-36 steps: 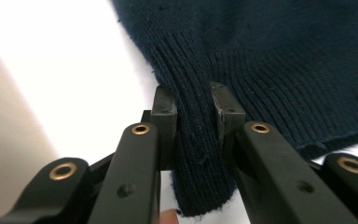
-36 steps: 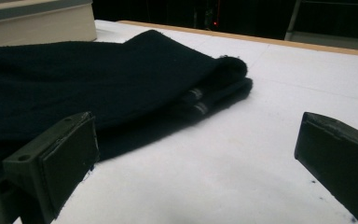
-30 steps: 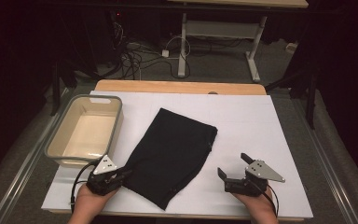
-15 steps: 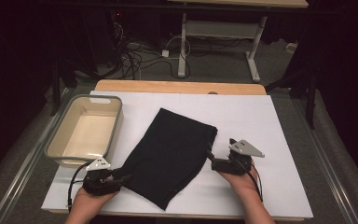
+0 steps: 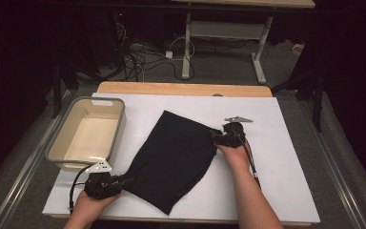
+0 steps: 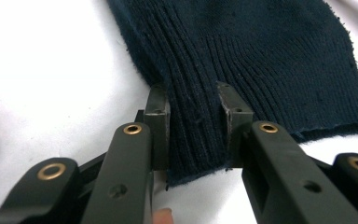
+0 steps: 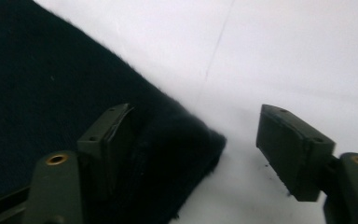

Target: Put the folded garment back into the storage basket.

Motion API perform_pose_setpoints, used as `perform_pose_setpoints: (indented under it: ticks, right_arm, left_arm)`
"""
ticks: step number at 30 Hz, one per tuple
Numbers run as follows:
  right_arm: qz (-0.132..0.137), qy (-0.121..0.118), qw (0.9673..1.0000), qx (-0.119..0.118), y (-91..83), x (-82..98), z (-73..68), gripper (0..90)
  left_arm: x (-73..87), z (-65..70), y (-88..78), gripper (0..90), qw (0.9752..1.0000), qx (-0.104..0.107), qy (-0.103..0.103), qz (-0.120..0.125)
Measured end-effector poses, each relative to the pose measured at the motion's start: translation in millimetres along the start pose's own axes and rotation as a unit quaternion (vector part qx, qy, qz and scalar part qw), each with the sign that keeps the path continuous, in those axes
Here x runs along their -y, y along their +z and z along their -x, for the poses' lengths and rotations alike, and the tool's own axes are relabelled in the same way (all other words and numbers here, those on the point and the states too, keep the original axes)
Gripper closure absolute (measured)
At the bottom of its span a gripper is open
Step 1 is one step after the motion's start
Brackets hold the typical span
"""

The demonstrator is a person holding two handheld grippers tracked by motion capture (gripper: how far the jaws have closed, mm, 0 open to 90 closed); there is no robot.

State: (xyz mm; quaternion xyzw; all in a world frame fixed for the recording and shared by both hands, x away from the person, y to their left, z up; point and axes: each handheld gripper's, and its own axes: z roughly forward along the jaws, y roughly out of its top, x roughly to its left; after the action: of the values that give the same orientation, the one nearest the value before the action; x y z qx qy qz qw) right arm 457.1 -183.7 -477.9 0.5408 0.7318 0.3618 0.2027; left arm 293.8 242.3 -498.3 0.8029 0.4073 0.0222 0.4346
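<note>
- One dark knitted cloth point(image 5: 174, 160) lies flat and slantwise on the white sheet point(image 5: 286, 157) that covers the desk point(image 5: 181, 88); it sits between the two hand-held grippers, with the left one at its near left edge and the right one at its far right corner.
- Two hand-held grippers are in play, one in each hand.
- The left hand-held gripper point(image 5: 126, 181) lies low on the sheet and points toward the cloth. In the left gripper view its jaws stand on either side of a ribbed strip of the cloth's point(image 6: 242, 60) hem, with both pads against the fabric. They have just been closing, and they look to be pinching the strip.
- The right hand-held gripper point(image 5: 215, 135) is at the cloth's right-hand corner. In the right gripper view, one jaw is over the dark fabric point(image 7: 51, 93) and the other is over bare white sheet, with the fuzzy corner of the cloth lying in the gap between them. The jaws have just been closing but are still apart; the far pad does not touch the cloth, so nothing is gripped.
- One pale tray point(image 5: 57, 153) with a grey rim stands just beyond the left hand-held gripper, apart from the cloth and well away from the right hand-held gripper.
- One cable trails back from each hand-held gripper along the forearm.
</note>
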Motion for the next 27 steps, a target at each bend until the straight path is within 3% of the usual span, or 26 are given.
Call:
perform_pose_setpoints:
  ticks: [2,4,7,11,14,20,27]
  right_arm:
    - [-0.008,-0.001,0.9999,-0.009,-0.3,3.6,0.2,36.5]
    - [0.001,-0.009,0.9997,-0.022,-2.6,8.2,-2.3,49.5]
    - [0.002,-0.006,0.9988,-0.049,-3.9,10.7,-4.4,61.4]
    - [-0.005,-0.001,0.9963,-0.086,-3.8,11.4,-4.4,70.6]
    - [-0.003,-0.012,0.996,-0.089,-4.5,11.9,-5.2,73.3]
    - [0.022,-0.056,0.9963,-0.061,-8.2,15.4,-14.0,76.6]
    - [0.033,-0.059,0.996,-0.059,-10.0,17.4,-14.5,77.0]
  left_arm:
    - [0.3,0.5,0.0,68.2,1.0,-0.002,0.001,0.001]
    - [0.4,0.7,0.1,68.2,1.0,-0.003,0.002,0.002]
    - [0.9,1.7,0.0,68.1,1.0,-0.006,0.003,0.003]
    - [1.1,2.1,0.0,68.2,1.0,-0.007,0.004,0.004]
    - [1.1,1.9,-0.1,68.2,1.0,-0.007,0.004,0.004]
    - [1.9,4.8,-0.4,68.3,0.9997,-0.018,0.015,0.009]
    - [2.2,8.1,-0.9,68.5,0.9991,-0.031,0.027,0.012]
